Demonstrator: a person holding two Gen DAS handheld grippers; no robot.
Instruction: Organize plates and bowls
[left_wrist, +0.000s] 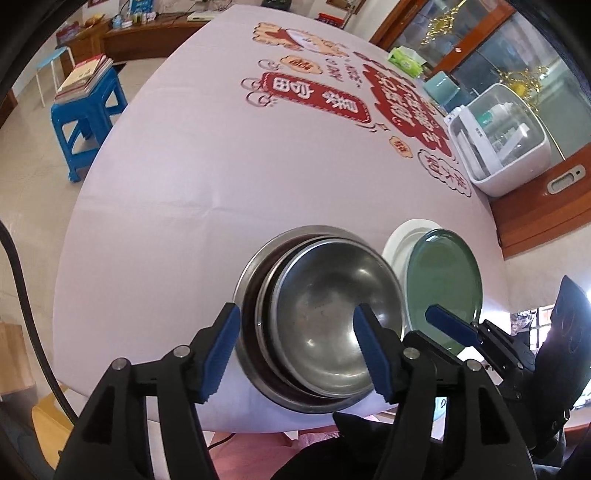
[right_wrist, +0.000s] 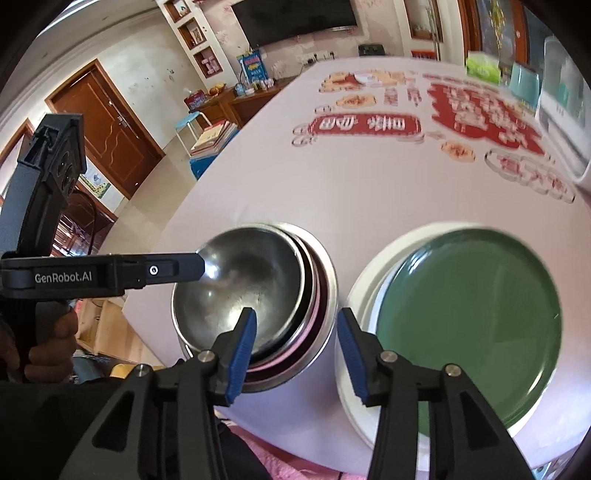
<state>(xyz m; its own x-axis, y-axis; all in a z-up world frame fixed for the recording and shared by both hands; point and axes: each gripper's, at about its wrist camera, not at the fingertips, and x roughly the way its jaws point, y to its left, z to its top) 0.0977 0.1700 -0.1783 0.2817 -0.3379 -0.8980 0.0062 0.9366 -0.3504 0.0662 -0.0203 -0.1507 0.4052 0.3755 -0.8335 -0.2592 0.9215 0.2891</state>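
Note:
Several steel bowls (left_wrist: 325, 310) sit nested in one stack near the table's front edge, also seen in the right wrist view as the bowl stack (right_wrist: 243, 280). Right of it a green plate (right_wrist: 469, 325) lies on a white plate (right_wrist: 354, 369). My left gripper (left_wrist: 295, 350) is open, one finger outside the stack's left rim and the other over the top bowl. My right gripper (right_wrist: 297, 354) is open too, one pad over the stack's right rim and the other over the white plate's left edge. Nothing is gripped.
The tablecloth (left_wrist: 221, 166) carries red printed lettering. At the table's right side stand a white lidded box (left_wrist: 498, 147), a teal container (left_wrist: 441, 88) and a green tissue pack (left_wrist: 406, 59). A blue stool (left_wrist: 88, 110) with books stands on the floor to the left.

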